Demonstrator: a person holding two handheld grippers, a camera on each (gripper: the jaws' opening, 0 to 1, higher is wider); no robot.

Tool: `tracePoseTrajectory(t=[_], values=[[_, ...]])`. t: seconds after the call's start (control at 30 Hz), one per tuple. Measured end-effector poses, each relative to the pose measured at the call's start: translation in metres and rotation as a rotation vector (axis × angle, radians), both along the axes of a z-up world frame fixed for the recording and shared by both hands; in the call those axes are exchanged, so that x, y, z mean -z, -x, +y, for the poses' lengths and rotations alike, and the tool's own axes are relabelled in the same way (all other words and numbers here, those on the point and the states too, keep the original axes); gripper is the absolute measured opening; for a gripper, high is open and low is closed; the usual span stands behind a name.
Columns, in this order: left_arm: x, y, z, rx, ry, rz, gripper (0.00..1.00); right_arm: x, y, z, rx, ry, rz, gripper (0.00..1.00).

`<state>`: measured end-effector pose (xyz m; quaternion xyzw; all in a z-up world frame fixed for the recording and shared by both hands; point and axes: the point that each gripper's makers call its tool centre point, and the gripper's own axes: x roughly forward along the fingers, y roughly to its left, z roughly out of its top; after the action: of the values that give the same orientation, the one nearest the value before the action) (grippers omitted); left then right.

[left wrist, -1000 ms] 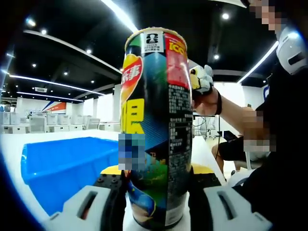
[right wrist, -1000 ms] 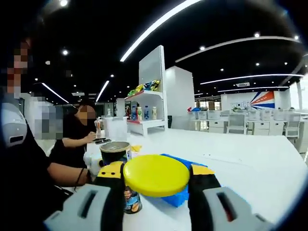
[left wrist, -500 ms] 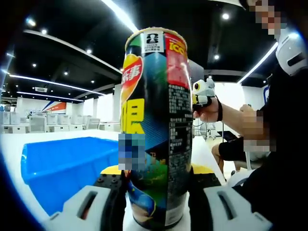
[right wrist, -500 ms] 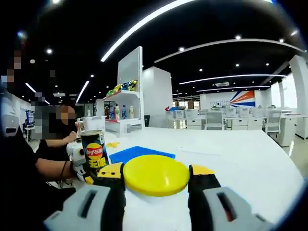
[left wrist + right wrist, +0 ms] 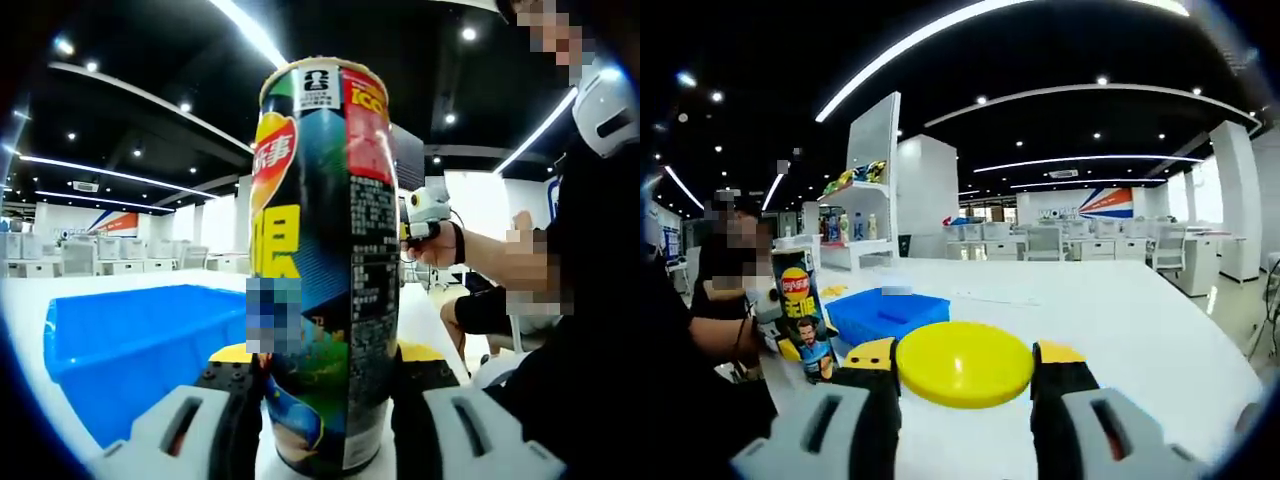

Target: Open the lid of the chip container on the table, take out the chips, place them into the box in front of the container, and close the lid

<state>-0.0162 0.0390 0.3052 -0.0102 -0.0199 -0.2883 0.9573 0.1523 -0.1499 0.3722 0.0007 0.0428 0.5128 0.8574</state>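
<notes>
Left gripper view: my left gripper (image 5: 325, 400) clamps the tall printed can (image 5: 325, 260), lidless and upright beside the blue plastic box (image 5: 130, 345) on the white desk (image 5: 1120, 330). My right gripper (image 5: 965, 385) pinches the round yellow lid (image 5: 963, 363).

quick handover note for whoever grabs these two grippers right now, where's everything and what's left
Left gripper: shut on the chip container, held upright on the white table, lid off.
Right gripper: shut on the yellow lid, held flat, away from the container.
Blue box: on the table beside the container; the part visible has no chips in it.
Done: lid removed.
Left: get the chips out into the blue box, then press the lid back on. Whether chips are inside the container cannot be seen.
</notes>
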Motion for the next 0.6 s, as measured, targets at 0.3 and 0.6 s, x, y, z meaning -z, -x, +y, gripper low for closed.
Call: tracePoseTrajectory(t=[0.3, 0.6], values=[[0.0, 0.0, 0.0, -0.001, -0.002, -0.002, 0.51, 0.02, -0.015, -0.021, 0.07, 0.004, 0.023, 0.51], [0.0, 0.0, 0.0, -0.001, -0.006, -0.003, 0.51, 0.042, -0.03, -0.041, 0.151, 0.004, 0.061, 0.51]])
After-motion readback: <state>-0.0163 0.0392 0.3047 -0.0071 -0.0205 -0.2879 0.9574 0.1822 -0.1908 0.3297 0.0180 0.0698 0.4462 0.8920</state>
